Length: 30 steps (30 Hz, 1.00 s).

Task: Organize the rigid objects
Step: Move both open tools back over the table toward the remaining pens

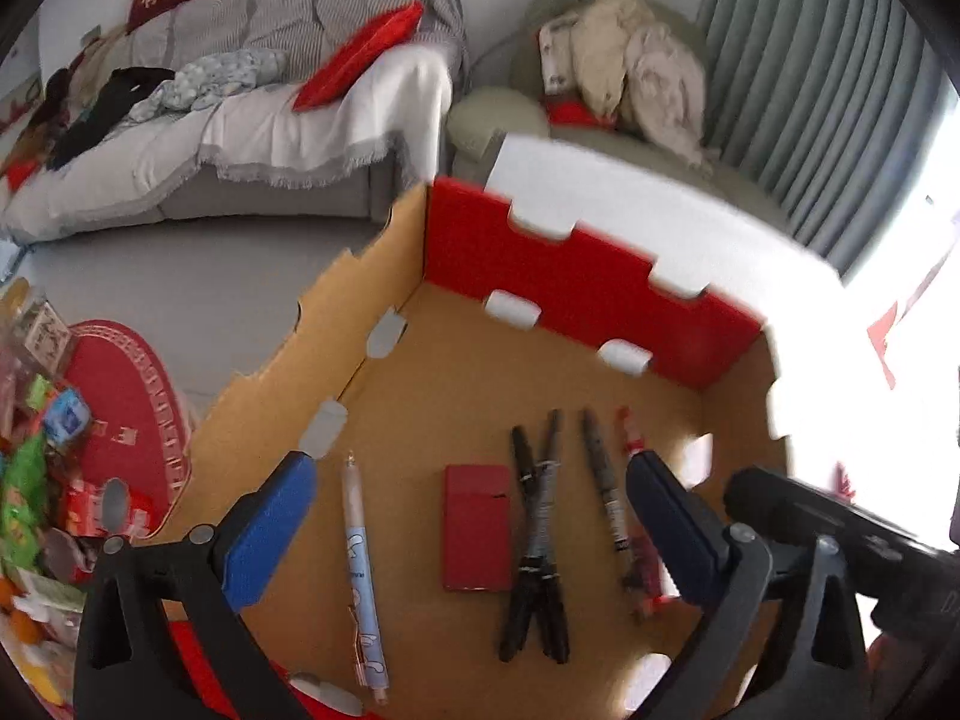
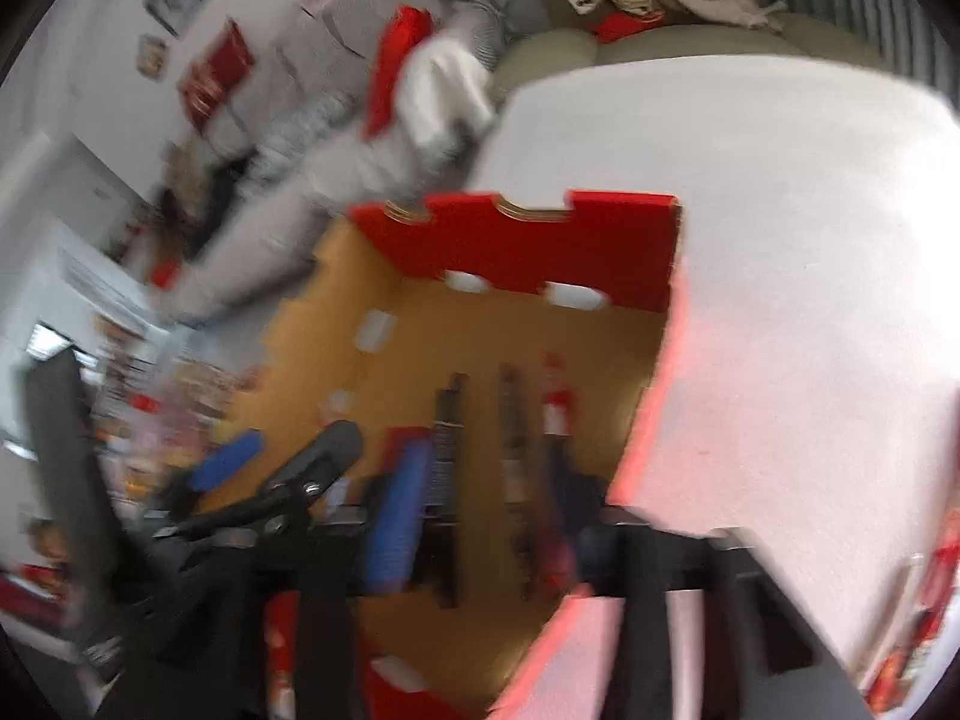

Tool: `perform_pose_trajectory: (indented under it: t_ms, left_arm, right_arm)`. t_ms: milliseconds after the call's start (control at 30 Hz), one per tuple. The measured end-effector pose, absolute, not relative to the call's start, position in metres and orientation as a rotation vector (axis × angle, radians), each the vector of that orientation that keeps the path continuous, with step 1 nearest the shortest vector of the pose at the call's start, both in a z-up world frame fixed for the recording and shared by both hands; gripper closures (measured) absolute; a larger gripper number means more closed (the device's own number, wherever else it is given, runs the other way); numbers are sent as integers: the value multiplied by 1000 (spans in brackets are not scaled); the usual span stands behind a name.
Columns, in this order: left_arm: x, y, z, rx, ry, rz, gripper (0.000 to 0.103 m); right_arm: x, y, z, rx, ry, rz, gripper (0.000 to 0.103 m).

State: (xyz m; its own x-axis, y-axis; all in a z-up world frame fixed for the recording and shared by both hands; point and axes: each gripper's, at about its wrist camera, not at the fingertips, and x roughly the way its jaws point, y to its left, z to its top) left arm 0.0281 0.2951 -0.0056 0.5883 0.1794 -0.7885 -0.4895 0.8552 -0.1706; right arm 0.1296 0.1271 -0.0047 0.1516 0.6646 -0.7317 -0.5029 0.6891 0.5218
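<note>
A cardboard box (image 1: pixel 384 396) with a red far wall stands below both grippers. On its floor lie a light blue pen (image 1: pixel 362 576), a small red case (image 1: pixel 477 528), two crossed dark pens (image 1: pixel 540 534), another dark pen (image 1: pixel 605 480) and a red pen (image 1: pixel 631 438). My left gripper (image 1: pixel 471 531) is open and empty, above the box, its blue pads (image 1: pixel 270 528) wide apart. In the blurred right wrist view my right gripper (image 2: pixel 486 516) is over the same box (image 2: pixel 336 324), with one blue pad (image 2: pixel 396 516) clear; nothing shows between its pads.
A white table surface (image 1: pixel 660 222) lies behind and right of the box. A sofa (image 1: pixel 258 138) with red cushions and clothes is behind. Snack packets (image 1: pixel 36 480) and a red mat (image 1: pixel 132 414) lie at left. The right gripper's black body (image 1: pixel 840 528) is at the box's right edge.
</note>
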Motion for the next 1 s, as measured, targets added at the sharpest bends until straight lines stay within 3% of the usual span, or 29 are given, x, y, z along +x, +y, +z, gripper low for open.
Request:
perform_pose_trajectory:
  t_ms: [133, 267, 467, 700, 1000]
  left_arm:
    - [18, 283, 11, -399, 808, 380, 0]
    - [15, 247, 26, -396, 779, 291, 0]
    - [23, 147, 38, -312, 788, 82, 0]
    - [53, 39, -39, -80, 986, 9, 0]
    - [81, 10, -79, -12, 1077, 36, 0]
  right_arm:
    - [117, 95, 14, 226, 1073, 830, 10]
    - [104, 31, 27, 233, 974, 708, 10]
    - [108, -96, -6, 322, 1043, 368, 10]
    - [106, -182, -71, 246, 1238, 137, 10]
    - [99, -181, -74, 137, 1198, 189, 1]
